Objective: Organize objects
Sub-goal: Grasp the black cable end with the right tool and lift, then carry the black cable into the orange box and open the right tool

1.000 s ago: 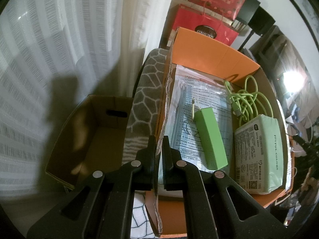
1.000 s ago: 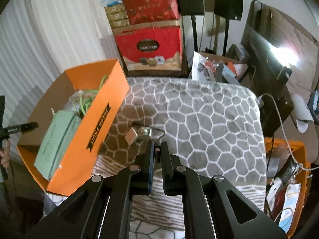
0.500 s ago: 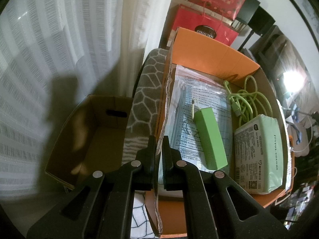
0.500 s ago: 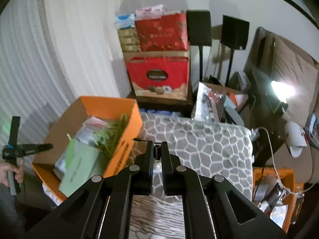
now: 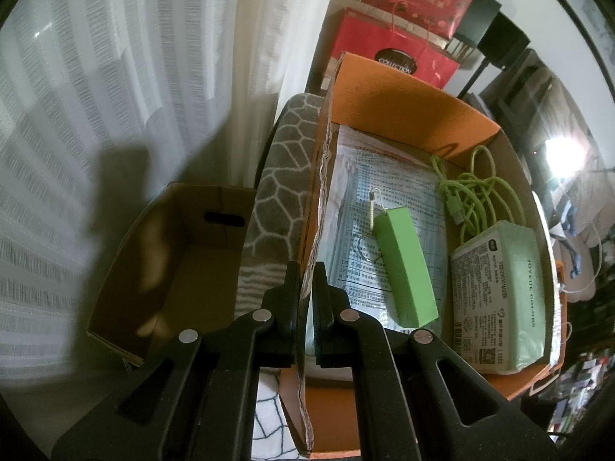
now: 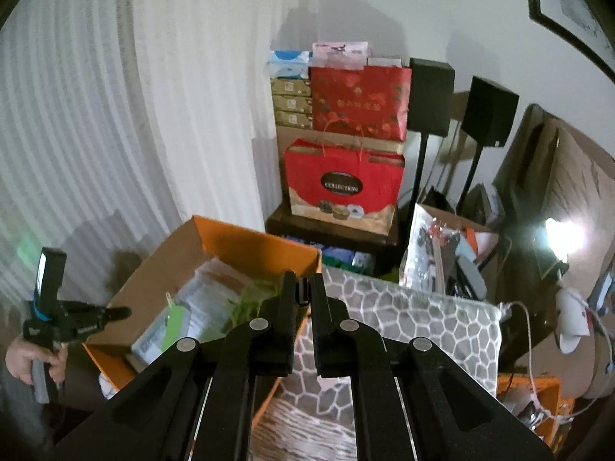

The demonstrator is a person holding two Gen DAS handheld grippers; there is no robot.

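Observation:
My left gripper (image 5: 306, 274) is shut on the torn left wall of the orange box (image 5: 407, 105). Inside lie a green power bank (image 5: 405, 267), a coiled green cable (image 5: 480, 188), a pale green package (image 5: 499, 299) and a printed plastic bag (image 5: 388, 180). My right gripper (image 6: 303, 288) is shut on a small dark object (image 6: 303, 292), held above the grey patterned cushion (image 6: 423, 322), just right of the orange box (image 6: 246, 244). The left gripper also shows in the right wrist view (image 6: 123, 312), at the box's left side.
An open brown cardboard box (image 5: 173, 265) stands left of the cushion (image 5: 284, 192). White curtains (image 5: 115, 77) hang behind. Red gift bags (image 6: 346, 184) and stacked boxes sit at the back, with black speakers (image 6: 488, 119) and clutter (image 6: 442, 246) to the right.
My right gripper has risen from the cushion with the small dark object and moved toward the orange box. The left gripper has held still on the box wall.

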